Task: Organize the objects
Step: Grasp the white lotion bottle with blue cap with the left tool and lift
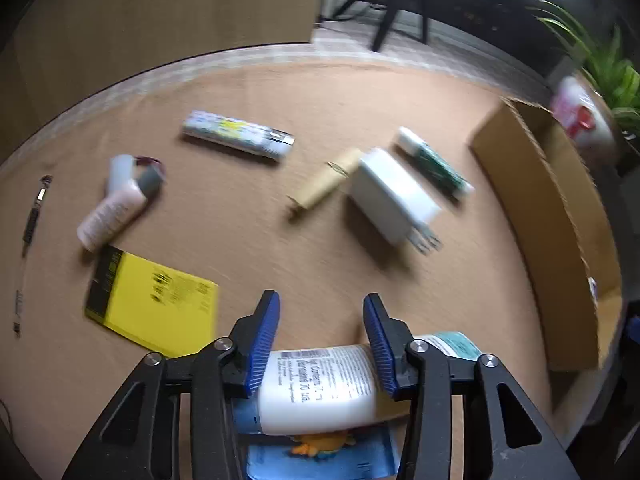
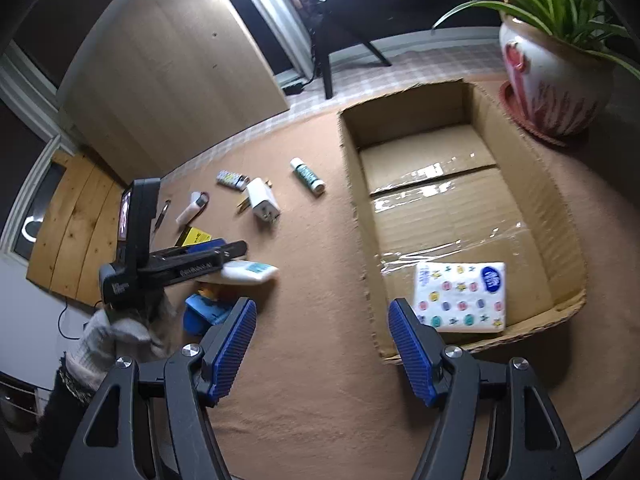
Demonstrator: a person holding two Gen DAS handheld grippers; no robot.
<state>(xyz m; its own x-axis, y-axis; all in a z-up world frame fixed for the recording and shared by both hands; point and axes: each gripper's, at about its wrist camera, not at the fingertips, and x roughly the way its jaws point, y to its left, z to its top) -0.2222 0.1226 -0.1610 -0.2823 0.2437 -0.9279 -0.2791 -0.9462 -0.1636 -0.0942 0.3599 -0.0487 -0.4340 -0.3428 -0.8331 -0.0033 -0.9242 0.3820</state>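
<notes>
In the left wrist view, the left tool [image 1: 320,340] sits at the bottom centre of the frame, its blue ribbed pads [image 1: 264,340] pressed against both sides of a white tube [image 1: 320,390] with printed text and a teal-labelled end toward the right. The tube lies across the jaws, above a blue packet [image 1: 320,458] with an orange figure at the very bottom of the frame. The picture is blurred.

Beyond the left tool, on the brown worktop [image 1: 260,208], a yellow booklet [image 1: 160,304] lies at lower left, a small pink bottle [image 1: 114,204] above it, and a pen [image 1: 34,212] at the far left edge. Toward the upper centre lies a patterned tube [image 1: 236,134]. Right of centre are a tan cardboard piece [image 1: 324,184], touching a white plug adapter [image 1: 390,196], and a green-labelled stick [image 1: 434,164] just beside the adapter. The cardboard box [image 1: 532,208] stands along the right edge.

In the right wrist view, the right tool [image 2: 322,344] is released, its pads wide apart with nothing between them, at the bottom centre of the frame, over the bare worktop just beside the near left corner of the box [image 2: 560,208]. Inside the box, at the near end, lies a tissue packet [image 2: 460,296] with coloured prints. A potted plant [image 2: 556,80] stands in the upper right. At mid left, a gloved hand [image 2: 116,332] carries the left tool.
</notes>
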